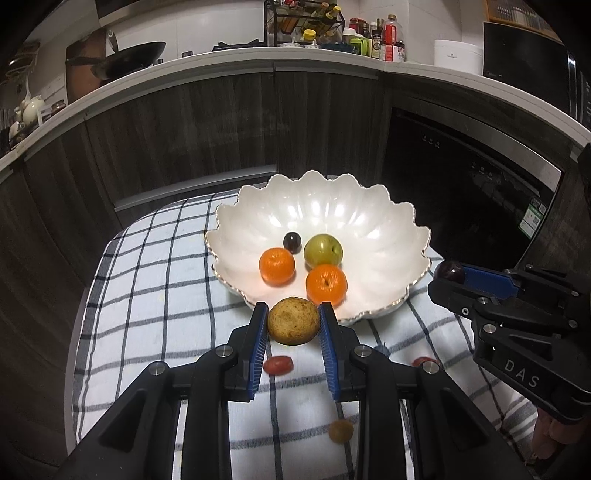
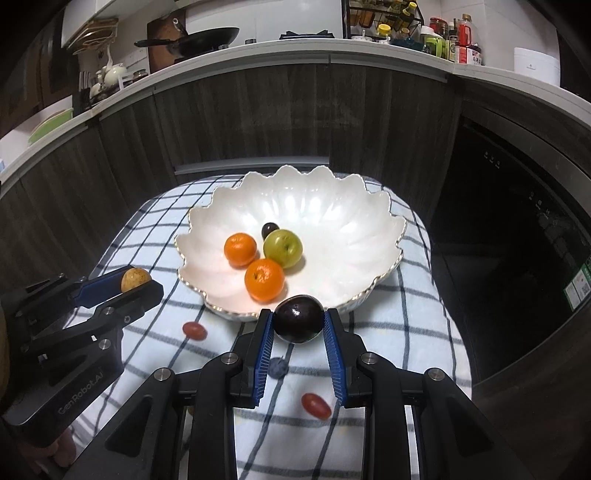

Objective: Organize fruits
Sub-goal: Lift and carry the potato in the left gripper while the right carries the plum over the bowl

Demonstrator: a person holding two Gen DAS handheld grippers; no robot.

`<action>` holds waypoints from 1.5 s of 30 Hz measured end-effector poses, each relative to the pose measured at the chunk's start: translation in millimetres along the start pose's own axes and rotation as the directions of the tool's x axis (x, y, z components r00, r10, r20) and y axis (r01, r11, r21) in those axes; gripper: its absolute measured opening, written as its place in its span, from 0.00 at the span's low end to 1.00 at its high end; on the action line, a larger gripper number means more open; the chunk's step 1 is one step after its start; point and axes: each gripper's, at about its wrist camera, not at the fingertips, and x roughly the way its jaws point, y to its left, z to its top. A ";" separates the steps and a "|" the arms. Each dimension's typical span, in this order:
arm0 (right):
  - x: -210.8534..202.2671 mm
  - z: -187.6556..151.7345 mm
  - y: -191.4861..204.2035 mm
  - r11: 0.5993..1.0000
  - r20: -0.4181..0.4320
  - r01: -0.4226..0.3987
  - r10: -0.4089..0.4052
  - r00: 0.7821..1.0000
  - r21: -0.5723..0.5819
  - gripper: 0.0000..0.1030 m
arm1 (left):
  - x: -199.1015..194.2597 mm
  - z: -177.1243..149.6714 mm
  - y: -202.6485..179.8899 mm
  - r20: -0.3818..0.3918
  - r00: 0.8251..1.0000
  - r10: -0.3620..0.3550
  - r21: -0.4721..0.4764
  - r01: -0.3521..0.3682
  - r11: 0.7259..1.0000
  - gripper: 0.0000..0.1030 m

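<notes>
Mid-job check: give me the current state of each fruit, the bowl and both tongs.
Left tongs: shut on brown fruit.
Right tongs: shut on dark plum.
White bowl: on the checked cloth, holding two oranges, a green fruit and a dark grape.
Cherry tomatoes: loose on cloth.
Blueberry: loose on cloth.

Behind your work surface you have a checked cloth (image 2: pixel 424 258) spread over it, dark wood cabinets (image 1: pixel 207 129) and a white countertop (image 1: pixel 229 59). Up there sit a black wok (image 2: pixel 207 38), a bottle rack (image 1: pixel 303 22), a white rice cooker (image 1: pixel 458 57) and a teapot (image 1: pixel 31 107).
</notes>
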 end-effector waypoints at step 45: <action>70.1 81.4 -43.2 0.995 -0.002 0.081 -0.081 0.997 0.055 0.28 | 90.7 78.8 20.5 -0.028 1.000 0.015 -0.046 -0.016 0.999 0.27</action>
